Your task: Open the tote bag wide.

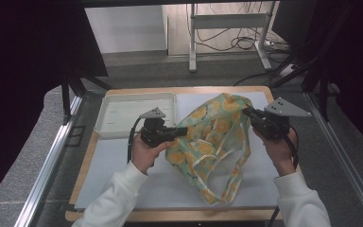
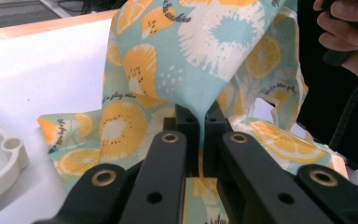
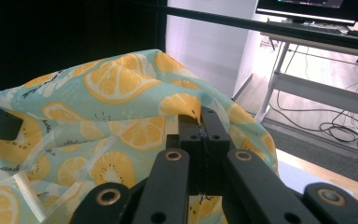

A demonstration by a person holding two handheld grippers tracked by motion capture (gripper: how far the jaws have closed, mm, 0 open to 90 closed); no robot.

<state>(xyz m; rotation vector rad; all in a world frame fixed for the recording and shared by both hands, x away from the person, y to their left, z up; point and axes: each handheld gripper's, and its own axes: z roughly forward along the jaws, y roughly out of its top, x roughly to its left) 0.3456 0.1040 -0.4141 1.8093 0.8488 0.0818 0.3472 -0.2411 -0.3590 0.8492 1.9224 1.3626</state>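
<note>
Your left tool and right tool each clench the fruit-print bag, apparently by opposite edges, stretched between them.

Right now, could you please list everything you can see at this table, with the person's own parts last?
Teal fabric bag printed with orange citrus slices: one, teal and orange, mid-table, lifted at two edges.
Shallow white plastic tray: one, white, far left of the table.
White table mat: one, white, covering the wooden tabletop.
Metal desk frame with cables: one, grey, on the floor beyond the table.
Left claw: one, black, shut on the bag's left edge.
Right claw: one, black, shut on the bag's right edge.
White sleeves: two, at the near edge.
</note>
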